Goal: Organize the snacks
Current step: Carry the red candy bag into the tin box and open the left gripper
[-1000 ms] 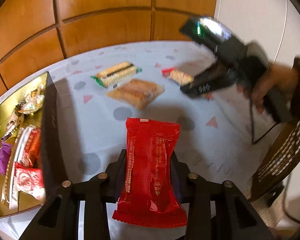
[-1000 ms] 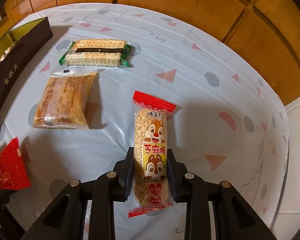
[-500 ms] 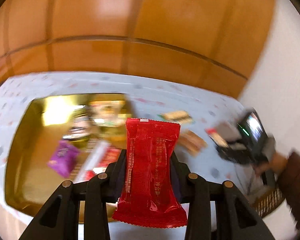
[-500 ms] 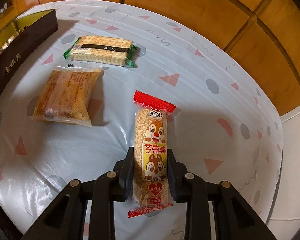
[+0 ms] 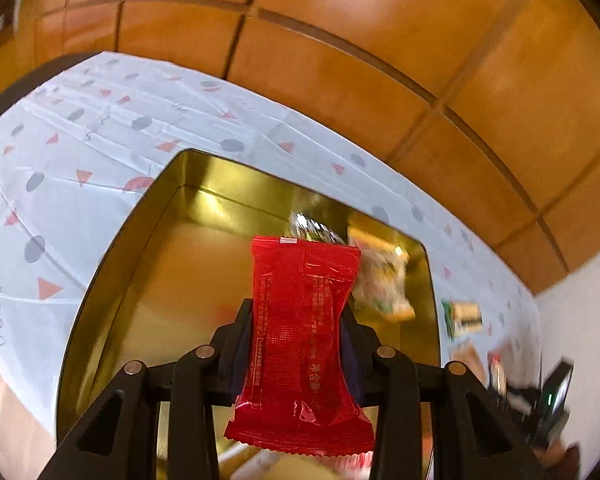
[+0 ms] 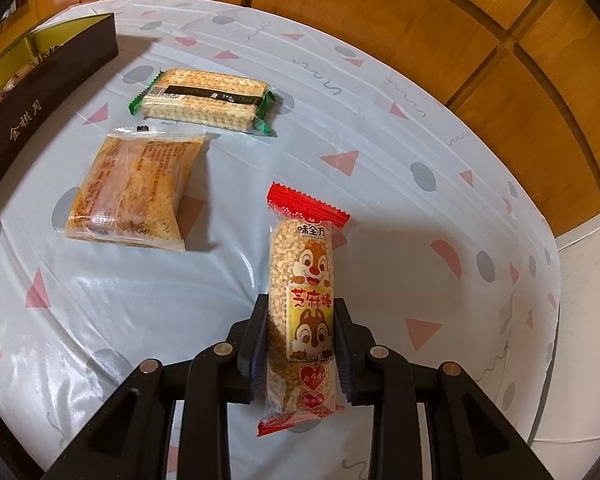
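My left gripper (image 5: 298, 344) is shut on a red snack packet (image 5: 302, 340) and hangs above the open gold box (image 5: 112, 264), over its bare gold floor. A few wrapped snacks (image 5: 380, 276) lie blurred at the box's far right end. My right gripper (image 6: 300, 340) is shut on a sesame stick bar (image 6: 302, 300) with a chipmunk label, lifted above the patterned tablecloth (image 6: 380, 240). On the cloth to its left lie a cracker pack (image 6: 202, 100) and a brown pastry packet (image 6: 130, 192).
The box's dark side wall (image 6: 40, 112) runs along the left edge of the right wrist view. A wood-panelled wall (image 5: 380, 60) rises behind the table. The right gripper and a hand show blurred at the bottom right of the left wrist view.
My left gripper swung left with the red packet, from over the cloth to above the gold box, and rolled. The right gripper kept hold of the sesame bar and barely shifted.
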{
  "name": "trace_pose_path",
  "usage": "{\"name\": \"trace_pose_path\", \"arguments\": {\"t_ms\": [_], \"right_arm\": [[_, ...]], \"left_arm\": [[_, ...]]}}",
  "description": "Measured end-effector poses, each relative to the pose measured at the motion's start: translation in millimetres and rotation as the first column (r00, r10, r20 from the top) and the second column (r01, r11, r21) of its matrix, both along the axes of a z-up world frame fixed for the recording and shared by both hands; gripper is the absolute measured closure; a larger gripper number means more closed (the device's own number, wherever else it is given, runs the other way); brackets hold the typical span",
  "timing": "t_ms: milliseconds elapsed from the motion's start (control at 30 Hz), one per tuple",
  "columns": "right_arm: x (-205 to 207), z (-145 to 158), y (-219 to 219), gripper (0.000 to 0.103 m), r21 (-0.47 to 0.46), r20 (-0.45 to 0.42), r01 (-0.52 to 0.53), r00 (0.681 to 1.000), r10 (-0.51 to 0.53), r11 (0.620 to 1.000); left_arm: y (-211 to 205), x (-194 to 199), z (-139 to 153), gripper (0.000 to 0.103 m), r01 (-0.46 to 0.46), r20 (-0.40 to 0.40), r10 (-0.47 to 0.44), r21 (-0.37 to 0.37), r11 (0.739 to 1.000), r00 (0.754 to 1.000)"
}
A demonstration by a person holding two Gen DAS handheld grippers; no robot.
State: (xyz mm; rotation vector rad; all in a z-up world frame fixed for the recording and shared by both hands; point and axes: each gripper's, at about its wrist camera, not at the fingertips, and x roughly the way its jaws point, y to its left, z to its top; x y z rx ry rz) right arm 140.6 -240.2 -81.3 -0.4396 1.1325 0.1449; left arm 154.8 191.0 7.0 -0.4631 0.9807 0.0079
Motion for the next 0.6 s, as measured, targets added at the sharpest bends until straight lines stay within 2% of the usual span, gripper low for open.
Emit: {"name": "trace_pose_path", "arguments": {"t_ms": [167,233,333,433,600], "right_arm": [[0,1,0,0.072,0.003,-0.002,0.000,1.000,0.000,1.000],[0,1,-1,0.073,0.003,-0.002,0.000,1.000,0.000,1.000],[1,1,-1,0.072,0.002,-0.001,-0.001,1.000,0.001,1.000],[1,0,-1,0.072,-0.002,-0.002,-0.003,1.000,0.003,1.000],[2,1,-1,0.072,-0.003,-0.003,-0.006,1.000,0.006,1.000]], "left_arm": [[10,35,-9,0.064,-0.072,0.001,0.072,0.002,0.997,0.997],[13,47,-18,0.063,-0.097,-0.023,0.097,0.002,0.995,0.995],[17,60,-35,0.062,-0.104,-0.074,0.099,-0.057,0.993,0.992],[14,61,-47,0.062,-0.121,-0.105,0.116,-0.044,0.992,0.988],[12,52,-49,0.060,-0.113,-0.095,0.108,-0.050,0.992,0.990]]}}
